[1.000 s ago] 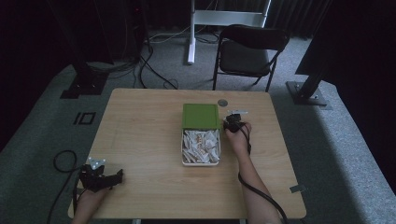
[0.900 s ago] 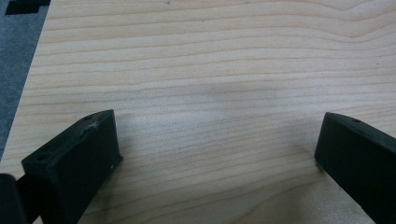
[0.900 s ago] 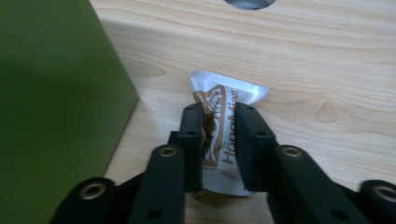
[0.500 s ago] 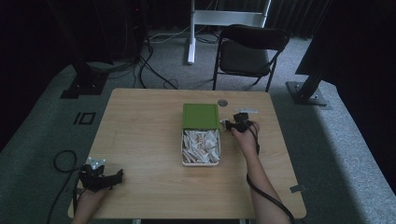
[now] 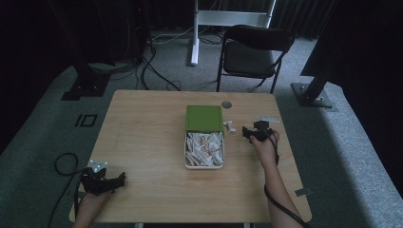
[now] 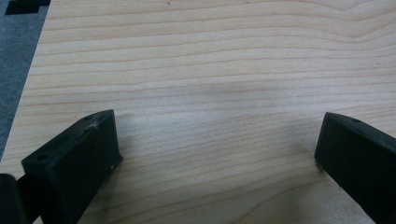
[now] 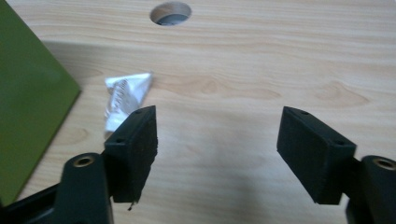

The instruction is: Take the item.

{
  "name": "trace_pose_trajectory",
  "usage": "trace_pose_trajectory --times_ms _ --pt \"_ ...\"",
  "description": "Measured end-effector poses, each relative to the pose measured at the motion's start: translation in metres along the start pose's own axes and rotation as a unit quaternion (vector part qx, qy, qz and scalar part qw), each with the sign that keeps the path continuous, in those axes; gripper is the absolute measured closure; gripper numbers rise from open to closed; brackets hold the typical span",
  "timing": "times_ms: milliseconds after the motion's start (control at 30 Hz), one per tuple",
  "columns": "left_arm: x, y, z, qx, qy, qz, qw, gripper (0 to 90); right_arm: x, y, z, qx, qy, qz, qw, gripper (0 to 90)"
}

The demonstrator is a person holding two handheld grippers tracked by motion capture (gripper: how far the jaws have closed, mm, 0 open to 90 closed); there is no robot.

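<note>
Right gripper (image 5: 250,132): your jaws stand wide apart with nothing between them, low over the bare table (image 5: 142,142), just right of the box.
Change since a second ago: your right hand (image 5: 264,142) has drawn back to the right, away from the box's edge; a small white packet (image 7: 125,96) now lies on the wood between the lid and your gripper, just beyond the left jaw.
Left gripper (image 5: 113,182): your jaws are spread, empty, resting at the near left corner of the table, unmoved.
Box (image 5: 204,149): white, at mid-table, full of white packets; its green lid (image 5: 204,118) is swung open on the far side.
Around: a round hole (image 7: 171,13) sits in the tabletop beyond the packet; a black folding chair (image 5: 251,52) stands behind the table.
In the way: the green lid is close at your right gripper's left.
</note>
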State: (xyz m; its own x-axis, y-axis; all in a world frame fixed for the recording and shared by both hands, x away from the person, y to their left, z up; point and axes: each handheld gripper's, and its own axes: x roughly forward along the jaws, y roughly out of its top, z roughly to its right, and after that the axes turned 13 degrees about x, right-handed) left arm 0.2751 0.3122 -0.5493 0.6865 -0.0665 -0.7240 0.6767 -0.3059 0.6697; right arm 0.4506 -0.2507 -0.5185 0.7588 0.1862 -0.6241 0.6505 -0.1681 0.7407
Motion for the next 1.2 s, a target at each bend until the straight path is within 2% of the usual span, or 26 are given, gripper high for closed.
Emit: trace_pose_trajectory --times_ms 133,267,367,467,567,667,1067,1200 --pt "0.000 0.000 0.000 0.000 0.000 0.000 1.0000 0.7 -0.006 -0.007 0.008 0.014 -0.006 0.004 0.9999 19.9" --pt "0.000 0.000 0.000 0.000 0.000 0.000 1.0000 0.7 -0.012 -0.015 0.016 0.026 -0.013 0.008 0.9996 18.8" --pt "0.000 0.000 0.000 0.000 0.000 0.000 1.0000 0.7 -0.017 -0.022 0.020 0.015 -0.015 -0.005 0.9998 18.8" --pt "0.000 0.000 0.000 0.000 0.000 0.000 1.0000 0.7 -0.024 -0.029 0.024 0.011 -0.017 -0.002 0.9998 18.2" --pt "0.000 0.000 0.000 0.000 0.000 0.000 1.0000 0.7 -0.032 -0.036 0.029 0.018 -0.012 0.008 0.9997 18.2" --pt "0.000 0.000 0.000 0.000 0.000 0.000 1.0000 0.7 -0.038 -0.043 0.034 0.019 -0.019 0.011 0.9996 18.2" --pt "0.000 0.000 0.000 0.000 0.000 0.000 1.0000 0.7 -0.062 -0.073 0.047 0.015 -0.035 -0.001 0.9993 18.2" --pt "0.000 0.000 0.000 0.000 0.000 0.000 1.0000 0.7 -0.069 -0.080 0.050 0.016 -0.033 -0.006 0.9993 18.2"
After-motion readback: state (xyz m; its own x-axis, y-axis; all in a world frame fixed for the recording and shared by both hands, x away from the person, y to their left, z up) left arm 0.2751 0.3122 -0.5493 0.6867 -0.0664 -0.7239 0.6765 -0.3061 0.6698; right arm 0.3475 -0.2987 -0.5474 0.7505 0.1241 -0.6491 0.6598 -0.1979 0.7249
